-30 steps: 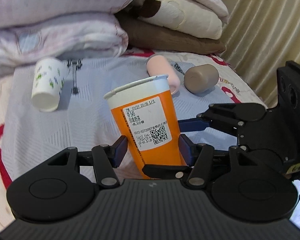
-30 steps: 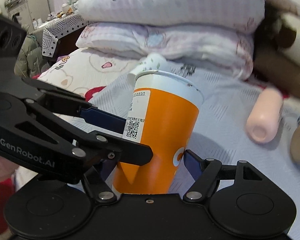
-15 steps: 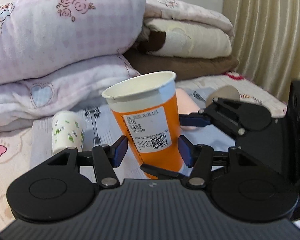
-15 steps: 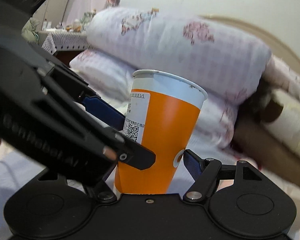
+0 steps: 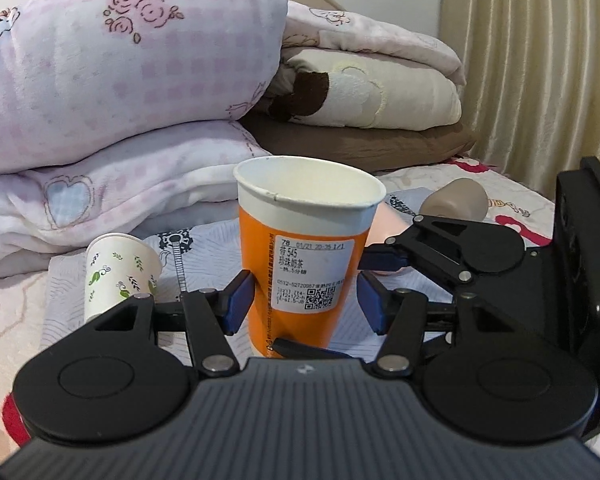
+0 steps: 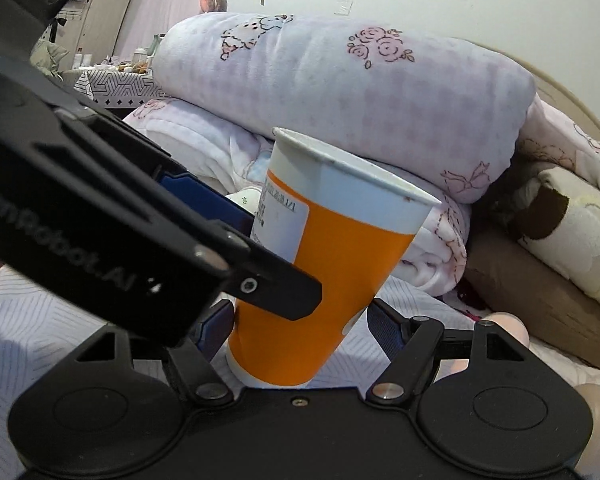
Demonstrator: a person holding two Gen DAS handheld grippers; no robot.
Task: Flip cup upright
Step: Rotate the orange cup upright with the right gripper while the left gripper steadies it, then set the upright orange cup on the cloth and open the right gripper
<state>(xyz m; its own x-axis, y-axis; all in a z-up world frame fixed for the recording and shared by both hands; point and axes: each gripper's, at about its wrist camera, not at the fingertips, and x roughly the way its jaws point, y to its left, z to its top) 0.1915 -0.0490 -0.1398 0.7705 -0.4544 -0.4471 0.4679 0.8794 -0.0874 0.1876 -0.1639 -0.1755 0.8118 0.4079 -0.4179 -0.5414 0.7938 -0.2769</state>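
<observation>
An orange paper cup [image 5: 300, 264] with a white rim and a printed label stands mouth up on the bed, between both grippers. It also shows in the right wrist view [image 6: 332, 264], leaning a little. My left gripper [image 5: 304, 300] is open, with its blue pads on either side of the cup's lower half and small gaps showing. My right gripper [image 6: 300, 330] is open around the cup's base. The right gripper reaches in from the right in the left wrist view [image 5: 440, 264].
A white cup with green leaves [image 5: 116, 276] lies on its side to the left. A brown cup [image 5: 456, 200] and a pink cup [image 6: 508, 328] lie to the right. Folded quilts [image 5: 120, 100] are stacked behind. A curtain [image 5: 540, 68] hangs at the right.
The orange cup has come from tilted to standing upright with its mouth up. Both grippers have dropped lower and levelled out, so the quilts now fill the background.
</observation>
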